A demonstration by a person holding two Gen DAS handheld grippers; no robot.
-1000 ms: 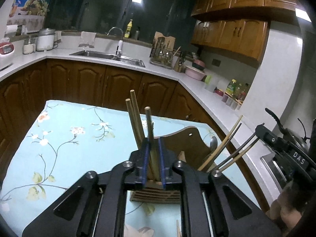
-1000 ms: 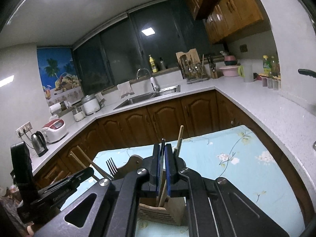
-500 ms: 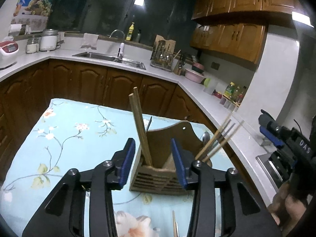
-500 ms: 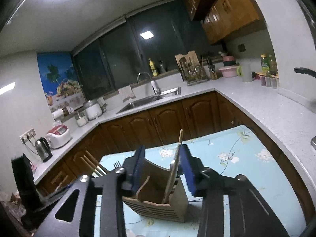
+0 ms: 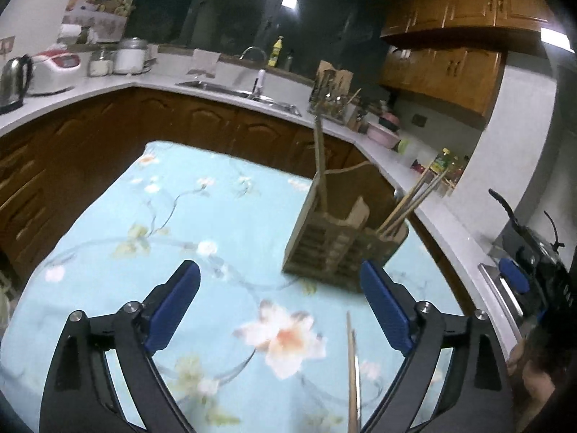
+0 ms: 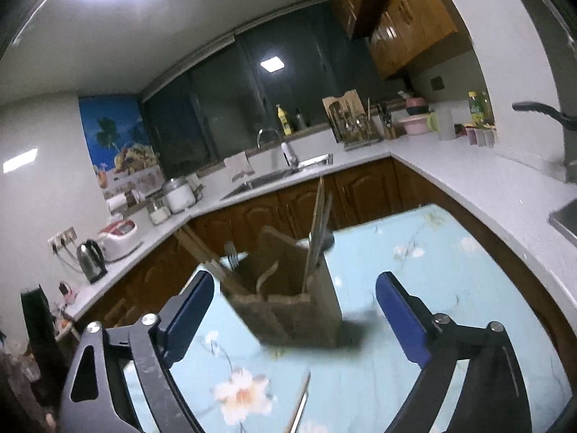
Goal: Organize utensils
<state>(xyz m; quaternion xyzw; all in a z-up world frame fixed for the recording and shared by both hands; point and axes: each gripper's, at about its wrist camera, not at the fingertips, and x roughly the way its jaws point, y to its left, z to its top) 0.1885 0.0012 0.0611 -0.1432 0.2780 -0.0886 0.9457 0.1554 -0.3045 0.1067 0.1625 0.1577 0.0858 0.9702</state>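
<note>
Both the left gripper [image 5: 279,303] and right gripper [image 6: 294,306] are spreading wide, nothing between them. The slatted wooden utensil holder [image 5: 337,249] stands on the pale-blue floral tablecloth [image 5: 180,223], chopsticks [image 5: 411,202] inside.

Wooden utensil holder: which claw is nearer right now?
Right, likely. The holder stands between the fingers of the opening right claw; the opening left claw sits back, holder ahead, off-centre.

Bare tablecloth [image 5: 151,216] lies free from nine to twelve o'clock of the wooden utensil holder [image 5: 335,249], whose leaning chopsticks [image 5: 414,198] block passage at two o'clock.
</note>
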